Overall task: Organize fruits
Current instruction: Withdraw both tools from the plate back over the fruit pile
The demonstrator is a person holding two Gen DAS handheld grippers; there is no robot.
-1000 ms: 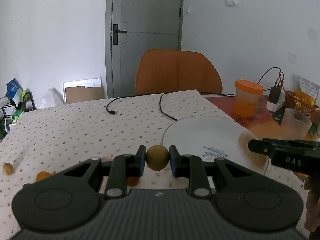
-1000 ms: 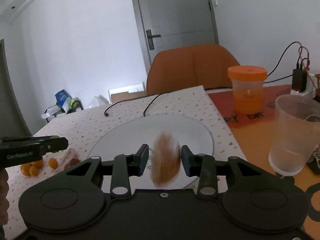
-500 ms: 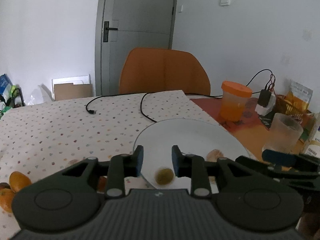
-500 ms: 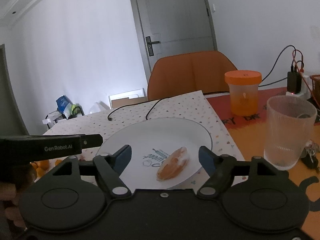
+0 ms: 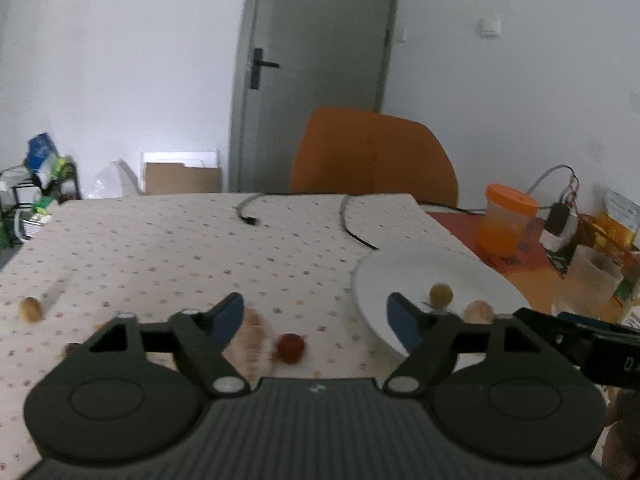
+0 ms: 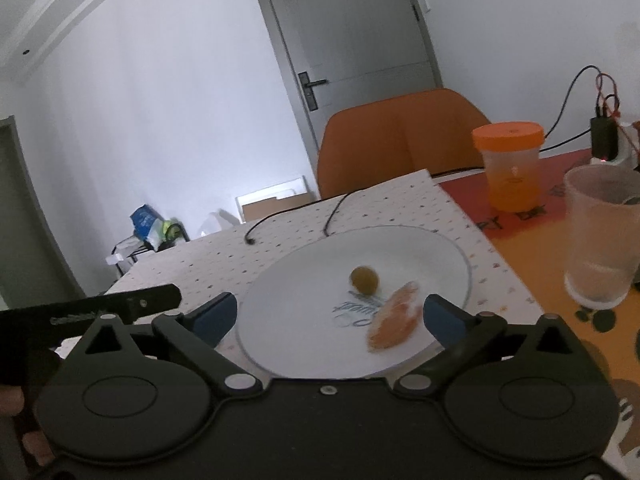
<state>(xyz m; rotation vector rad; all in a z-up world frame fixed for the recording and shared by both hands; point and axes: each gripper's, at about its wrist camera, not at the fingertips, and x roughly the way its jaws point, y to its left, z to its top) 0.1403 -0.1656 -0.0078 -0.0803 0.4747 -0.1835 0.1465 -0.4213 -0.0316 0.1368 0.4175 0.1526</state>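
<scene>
Both tools empty and spread wide: left gripper [image 5: 315, 318] gaping above the dotted tablecloth [image 5: 168, 248], right gripper [image 6: 329, 317] gaping over the near rim of the white plate [image 6: 448, 248]. On the plate, 2 pieces already: a small round olive-yellow fruit [image 6: 364, 279] near the centre and, just beside it toward the near edge, an elongated orange-pink piece [image 6: 394, 317], blurred, possibly a peeled segment. Off the plate, loose on the cloth: a small red round fruit [image 5: 291, 348] almost between the left fingertips, a pale blurred piece [image 5: 252, 330] just to its left, and a tan oval fruit [image 5: 31, 310] well apart near the left edge. Probably light, all of them, and small enough to roll or squirt sideways under pressure; skins likely smooth, flesh soft, so a gentle closing seems wise. Best hold for the red one: pads across its widest part, low and level with the cloth, centred so as not to pinch it out. Pale piece too smeared to judge; if a soft segment, likely bruised by a hard squeeze, better taken across its short width.
</scene>
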